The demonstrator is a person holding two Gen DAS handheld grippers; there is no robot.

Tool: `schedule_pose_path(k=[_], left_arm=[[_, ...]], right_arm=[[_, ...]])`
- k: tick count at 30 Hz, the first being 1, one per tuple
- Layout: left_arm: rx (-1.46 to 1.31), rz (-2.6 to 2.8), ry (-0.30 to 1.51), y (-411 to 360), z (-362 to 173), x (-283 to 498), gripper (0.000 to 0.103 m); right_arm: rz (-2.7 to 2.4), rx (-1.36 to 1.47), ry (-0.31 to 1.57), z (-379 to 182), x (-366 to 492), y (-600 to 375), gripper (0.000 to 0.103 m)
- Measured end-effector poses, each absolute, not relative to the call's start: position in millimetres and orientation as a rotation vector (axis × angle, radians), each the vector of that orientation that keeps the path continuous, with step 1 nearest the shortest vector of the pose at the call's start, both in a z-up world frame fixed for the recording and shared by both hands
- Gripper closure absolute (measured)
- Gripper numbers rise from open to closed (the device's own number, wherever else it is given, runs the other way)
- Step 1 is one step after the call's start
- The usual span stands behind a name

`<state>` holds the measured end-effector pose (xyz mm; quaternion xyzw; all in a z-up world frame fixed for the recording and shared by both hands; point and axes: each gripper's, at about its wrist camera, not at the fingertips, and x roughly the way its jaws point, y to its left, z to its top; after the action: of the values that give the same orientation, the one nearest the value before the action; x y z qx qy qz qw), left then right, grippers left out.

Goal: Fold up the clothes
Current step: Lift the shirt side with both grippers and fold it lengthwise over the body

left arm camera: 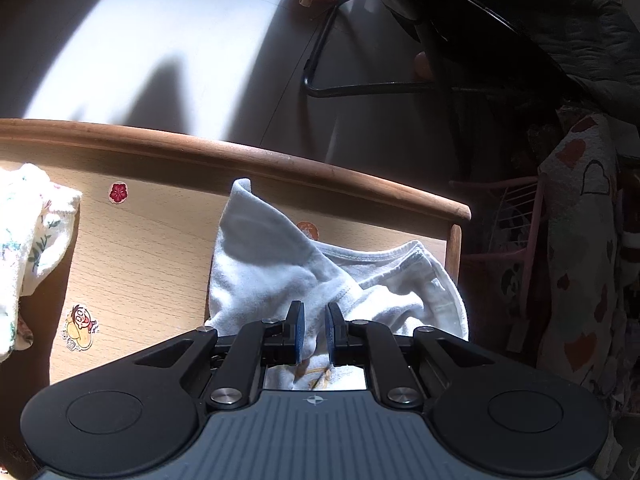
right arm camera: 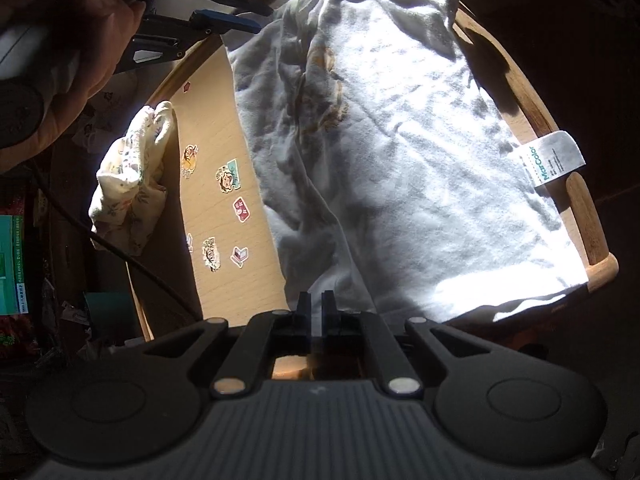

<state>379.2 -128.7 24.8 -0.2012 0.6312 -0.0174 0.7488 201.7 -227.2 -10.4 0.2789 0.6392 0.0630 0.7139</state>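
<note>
A white garment with a faded yellow print lies spread on a small wooden table with a raised rim. In the left wrist view one corner of it stands up in a peak. My left gripper hovers at the garment's far end with its blue pads a little apart. Cloth lies under the gap and the pads do not press on it. My right gripper is at the near hem, its jaws almost together, with creases of the cloth running into them. A white label hangs over the rim.
A crumpled floral cloth sits at the table's other side, with several stickers on the bare wood between. Beyond the rim are the sunlit floor, a black chair frame, a pink rack and a heart-patterned cloth.
</note>
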Motion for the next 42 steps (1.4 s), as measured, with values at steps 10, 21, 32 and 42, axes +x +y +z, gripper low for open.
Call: schedule_pose_path(k=[10, 21, 32, 42], left_arm=[[-0.428, -0.122, 1.422, -155.0, 28.2, 374.4, 0.088], [-0.391, -0.181, 1.412, -243.5, 30.5, 382.6, 0.058], [-0.198, -0.119, 1.493, -303.3, 15.6, 388.2, 0.058], [-0.138, -0.129, 1.468, -317.2, 12.3, 381.3, 0.076]], right_arm=[[0.079, 0.647, 1.422, -3.3, 185.8, -256.6, 0.093], [-0.094, 0.652, 1.327, 17.4, 183.9, -365.1, 0.071], [-0.025, 0.587, 1.36, 12.1, 182.6, -379.1, 0.071], [-0.017, 0.598, 1.396, 5.3, 176.7, -388.5, 0.071]])
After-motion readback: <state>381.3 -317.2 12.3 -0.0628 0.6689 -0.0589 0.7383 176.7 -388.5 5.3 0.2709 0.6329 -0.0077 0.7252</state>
